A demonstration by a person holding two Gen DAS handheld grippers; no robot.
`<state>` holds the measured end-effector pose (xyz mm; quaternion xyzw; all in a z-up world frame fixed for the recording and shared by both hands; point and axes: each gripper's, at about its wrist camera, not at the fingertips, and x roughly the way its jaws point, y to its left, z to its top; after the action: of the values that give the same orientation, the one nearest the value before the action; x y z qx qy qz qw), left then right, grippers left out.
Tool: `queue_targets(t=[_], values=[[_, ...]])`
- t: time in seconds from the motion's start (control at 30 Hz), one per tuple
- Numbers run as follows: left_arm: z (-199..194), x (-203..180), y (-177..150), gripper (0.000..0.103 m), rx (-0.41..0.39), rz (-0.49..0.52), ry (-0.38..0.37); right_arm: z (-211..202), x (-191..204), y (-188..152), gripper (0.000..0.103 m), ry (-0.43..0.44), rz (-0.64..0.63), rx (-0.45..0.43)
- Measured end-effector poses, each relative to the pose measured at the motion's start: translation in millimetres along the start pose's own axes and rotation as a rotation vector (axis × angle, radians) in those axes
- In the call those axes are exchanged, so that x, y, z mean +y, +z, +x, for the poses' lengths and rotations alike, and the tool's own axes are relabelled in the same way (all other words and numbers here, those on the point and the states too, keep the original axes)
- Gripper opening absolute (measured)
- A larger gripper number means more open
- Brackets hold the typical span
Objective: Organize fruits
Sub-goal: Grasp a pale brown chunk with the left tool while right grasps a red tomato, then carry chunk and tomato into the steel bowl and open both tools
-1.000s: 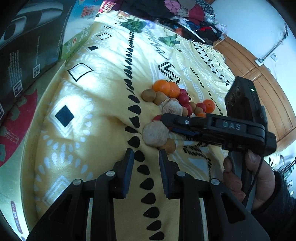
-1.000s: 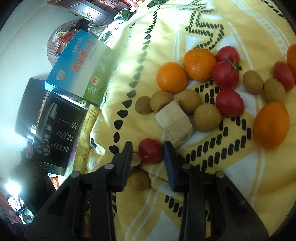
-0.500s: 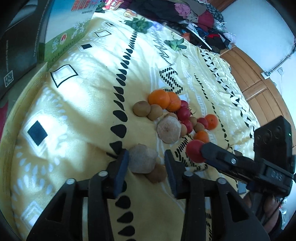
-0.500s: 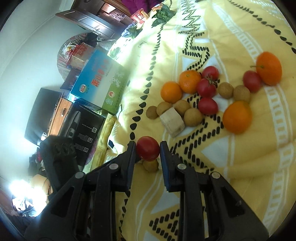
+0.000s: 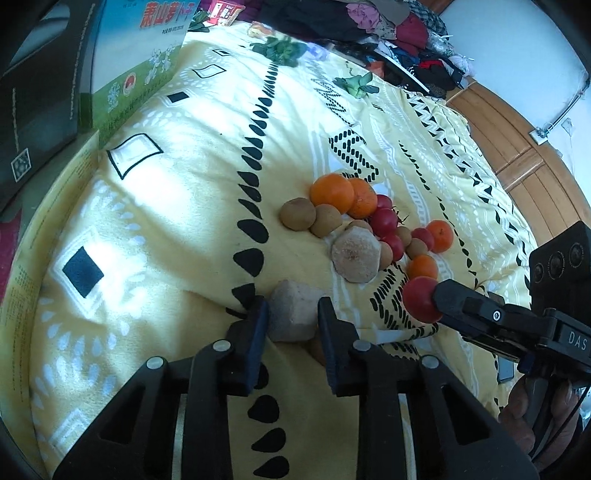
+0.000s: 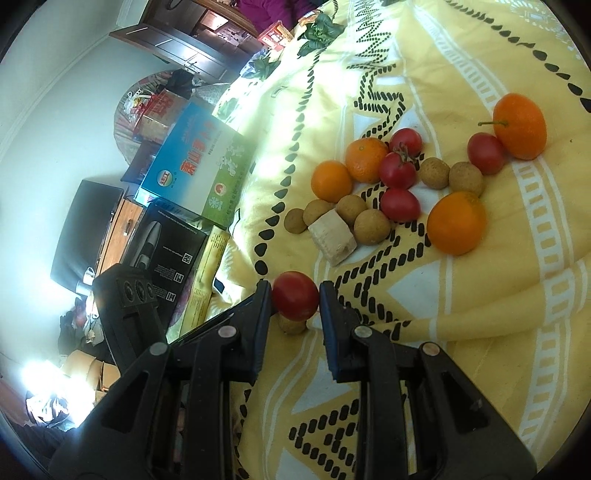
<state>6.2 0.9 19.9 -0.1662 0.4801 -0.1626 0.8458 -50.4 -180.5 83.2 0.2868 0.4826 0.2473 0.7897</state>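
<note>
Fruits: the red tomato [image 6: 295,295] sits pinched between the fingers of the right gripper [image 6: 295,301], lifted clear of the yellow blanket [image 6: 480,350], near side of the main fruit pile [image 6: 391,188]. Jaws narrow, touching the tomato both sides. A small brown fruit [image 6: 291,325] lies just below the tomato on the blanket, apart from the pile.

Left gripper [image 5: 290,318] straddles a pale cut chunk [image 5: 291,314], also on the near side of the pile. Fingers close to both its faces; cannot tell if they press or just bracket it. Chunk looks resting on the blanket, a brown fruit partly hidden behind the right finger.

Key relation: pile lies straight ahead and up-frame from both tools, so each carried piece goes forward along the finger axis. Right gripper holds its fruit already and is nearer to the pile's tomato side; other tomatoes [image 6: 399,170] sit mid-pile, oranges [image 6: 331,181] beside them, brown round fruits [image 6: 371,227] and a second cut chunk [image 6: 332,234] on the pile's near edge.

Beyond the pile: blue-green box [image 6: 192,170] and black box [image 6: 166,251] off the blanket edge, clothes heap [image 5: 369,22] far back.

Judgement: sorting barely begun, kinds still mixed.
</note>
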Motion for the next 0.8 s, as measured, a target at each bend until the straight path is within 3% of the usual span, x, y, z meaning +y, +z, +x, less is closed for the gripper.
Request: queue_targets(t=[0.17, 0.33, 0.57, 0.8], values=[[-21.5, -7.2, 2.5, 0.025, -0.051, 0.026, 0.000, -3.8, 7.7, 0.8, 0.027, -0.005, -0.019, -0.011], [-73.5, -14.2, 11.6, 0.025, -0.165, 0.060, -0.018, -17.7, 34.6, 3.2, 0.027, -0.013, -0.085, -0.048], [-161.4, 8.2, 19.3, 0.025, -0.330, 0.023, -0.019, -29.3, 111.9, 3.6, 0.027, -0.019, -0.252, -0.098], [-262.0, 79.1, 17.8, 0.025, -0.474, -0.096, 0.096, 2.1, 218.0, 1.0, 0.027, 0.054, -0.422, -0.075]])
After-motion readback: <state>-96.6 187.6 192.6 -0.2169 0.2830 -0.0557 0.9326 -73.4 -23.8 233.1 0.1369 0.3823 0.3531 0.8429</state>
